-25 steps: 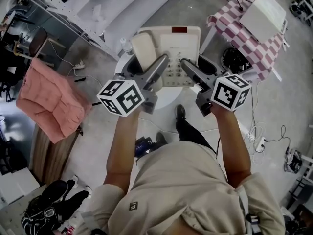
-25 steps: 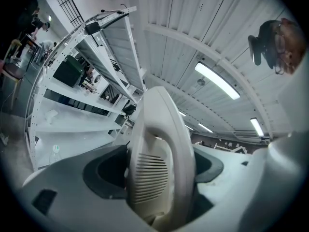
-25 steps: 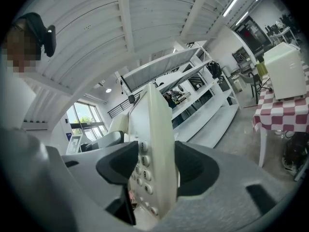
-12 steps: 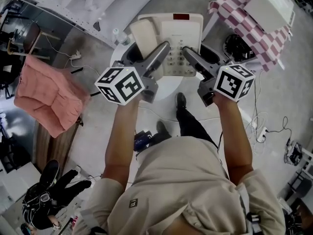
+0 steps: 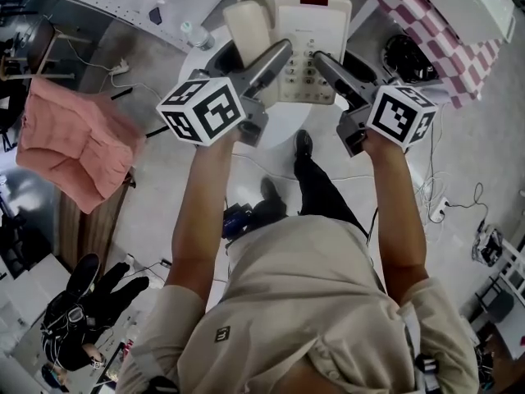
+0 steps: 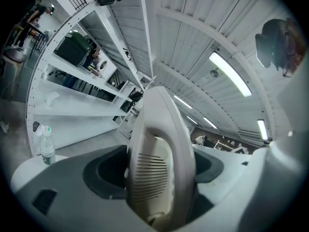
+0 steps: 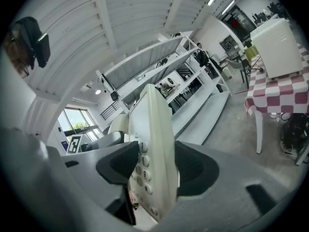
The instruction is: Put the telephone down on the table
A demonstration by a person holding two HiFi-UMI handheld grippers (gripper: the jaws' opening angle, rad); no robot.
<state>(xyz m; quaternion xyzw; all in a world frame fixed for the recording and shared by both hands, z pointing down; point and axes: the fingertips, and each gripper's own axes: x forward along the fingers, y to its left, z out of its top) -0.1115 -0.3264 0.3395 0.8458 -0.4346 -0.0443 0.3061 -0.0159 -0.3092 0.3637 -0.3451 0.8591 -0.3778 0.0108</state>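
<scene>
The left gripper (image 5: pixel 248 62) is clamped on the telephone (image 5: pixel 305 25) at its handset edge, the right gripper (image 5: pixel 346 71) on its keypad edge. Below both lies the round white table (image 5: pixel 279 130), partly bare; a bottle (image 5: pixel 197 35) stands left of the left gripper.

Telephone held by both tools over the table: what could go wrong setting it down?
The left tool clamps the handset side, the right tool the keypad edge of the telephone; uneven lowering might tip it or unseat the handset. A water bottle on the table to the left could get knocked.
</scene>
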